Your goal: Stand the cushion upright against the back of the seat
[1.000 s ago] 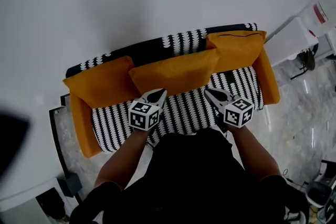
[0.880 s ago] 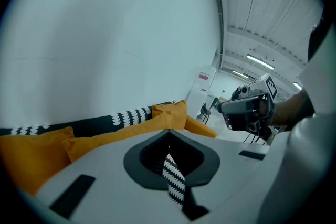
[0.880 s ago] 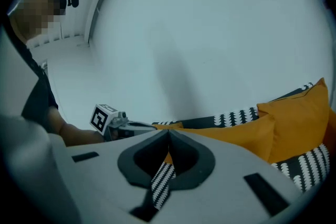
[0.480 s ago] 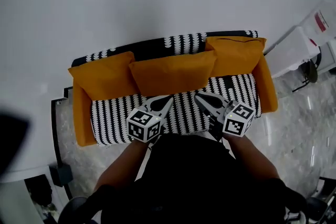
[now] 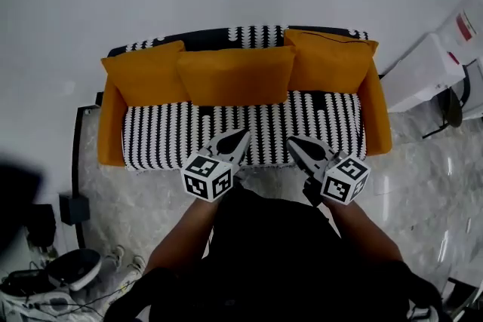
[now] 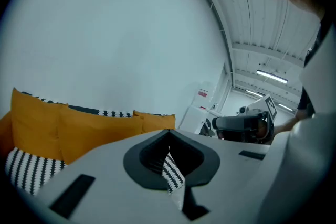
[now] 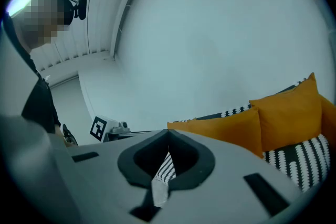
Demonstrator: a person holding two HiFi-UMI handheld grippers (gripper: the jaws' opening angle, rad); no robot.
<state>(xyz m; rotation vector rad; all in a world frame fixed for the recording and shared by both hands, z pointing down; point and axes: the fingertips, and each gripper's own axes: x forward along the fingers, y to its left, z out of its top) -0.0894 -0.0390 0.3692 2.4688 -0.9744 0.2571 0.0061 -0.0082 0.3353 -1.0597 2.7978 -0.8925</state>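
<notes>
Three orange cushions stand upright against the back of a black-and-white patterned sofa [image 5: 241, 136]: a left one [image 5: 147, 74], a middle one [image 5: 235, 75] and a right one [image 5: 330, 60]. My left gripper [image 5: 243, 133] is shut and empty, over the seat's front edge. My right gripper [image 5: 290, 139] is also shut and empty, a little to its right. Both are clear of the cushions. In the left gripper view the cushions [image 6: 79, 126] lie to the left; in the right gripper view they [image 7: 262, 123] lie to the right.
Orange armrests [image 5: 112, 124] close off both sofa ends. A white cabinet [image 5: 430, 72] stands right of the sofa. Dark boxes and cables [image 5: 53, 237] lie on the marbled floor at lower left. A white wall runs behind the sofa.
Both grippers pulled back from the middle cushion toward the seat's front edge. The sofa now sits farther away in the head view. The cushions stay upright.
</notes>
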